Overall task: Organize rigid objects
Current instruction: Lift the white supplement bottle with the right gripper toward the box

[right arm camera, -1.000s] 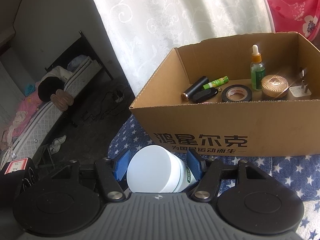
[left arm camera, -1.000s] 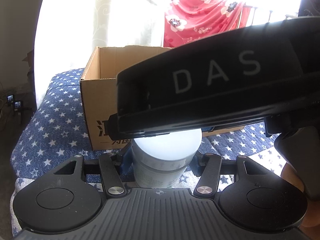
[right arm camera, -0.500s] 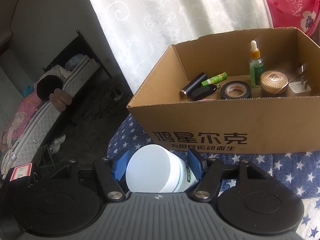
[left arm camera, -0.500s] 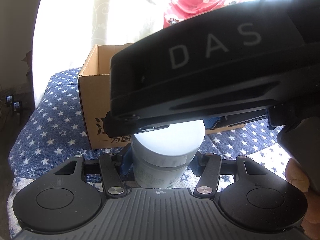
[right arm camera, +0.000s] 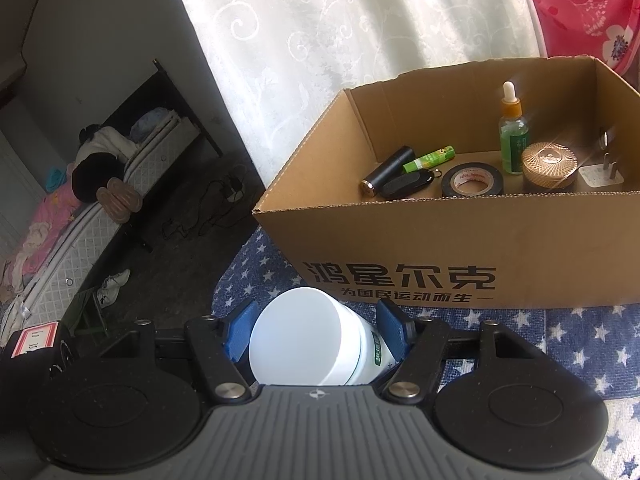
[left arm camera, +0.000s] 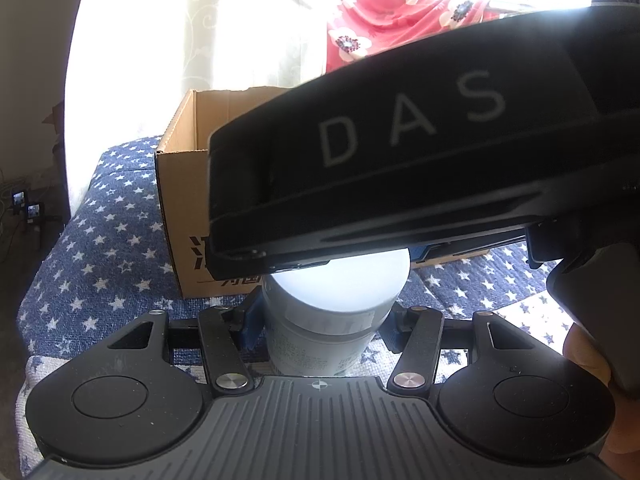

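1. White jar (right arm camera: pixel 316 340) sits clamped between the blue pads (right arm camera: pixel 238 334) of the right gripper (right arm camera: pixel 316 334), lid toward the camera, above the star-print cloth (right arm camera: pixel 580 332) just short of the cardboard box (right arm camera: pixel 440 240).
2. The left gripper (left arm camera: pixel 328 316) also brackets a white jar (left arm camera: pixel 332 312); its pads appear to touch the sides, though I cannot tell how firmly.
3. The right gripper's black body crosses the left view from 9 to 3 o'clock.
4. Judgement: lift over the near wall first, then aim for the bare floor at the box's 9 o'clock, clear of the tape roll (right arm camera: pixel 472 180) and dropper bottle (right arm camera: pixel 513 132).
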The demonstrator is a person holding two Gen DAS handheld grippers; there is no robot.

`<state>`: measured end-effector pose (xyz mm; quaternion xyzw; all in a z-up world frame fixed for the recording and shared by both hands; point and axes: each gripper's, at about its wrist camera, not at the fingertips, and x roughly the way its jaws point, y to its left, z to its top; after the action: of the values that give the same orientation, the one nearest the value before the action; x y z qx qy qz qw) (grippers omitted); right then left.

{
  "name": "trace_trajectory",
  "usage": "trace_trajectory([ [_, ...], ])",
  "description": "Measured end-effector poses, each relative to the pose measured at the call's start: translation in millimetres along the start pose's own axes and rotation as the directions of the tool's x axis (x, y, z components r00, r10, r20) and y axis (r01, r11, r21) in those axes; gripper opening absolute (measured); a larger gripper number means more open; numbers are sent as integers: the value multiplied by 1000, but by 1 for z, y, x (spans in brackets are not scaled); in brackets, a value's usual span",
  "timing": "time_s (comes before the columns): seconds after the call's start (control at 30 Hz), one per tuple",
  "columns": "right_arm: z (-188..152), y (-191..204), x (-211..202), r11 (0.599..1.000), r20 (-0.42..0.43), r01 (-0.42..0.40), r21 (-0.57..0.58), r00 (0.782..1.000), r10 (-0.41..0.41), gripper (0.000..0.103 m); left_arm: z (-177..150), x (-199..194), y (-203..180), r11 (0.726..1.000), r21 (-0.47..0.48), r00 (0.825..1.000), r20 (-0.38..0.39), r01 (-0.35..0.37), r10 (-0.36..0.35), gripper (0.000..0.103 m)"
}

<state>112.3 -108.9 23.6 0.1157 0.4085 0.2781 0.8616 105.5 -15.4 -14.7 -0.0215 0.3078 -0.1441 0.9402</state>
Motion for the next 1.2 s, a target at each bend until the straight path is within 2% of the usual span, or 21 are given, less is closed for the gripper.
trace_trajectory([
  [1.2,-4,20,-37,998,93,-18,-64,995,24,63,6,-33,-7,1000,20,998,63,-1,0,55],
])
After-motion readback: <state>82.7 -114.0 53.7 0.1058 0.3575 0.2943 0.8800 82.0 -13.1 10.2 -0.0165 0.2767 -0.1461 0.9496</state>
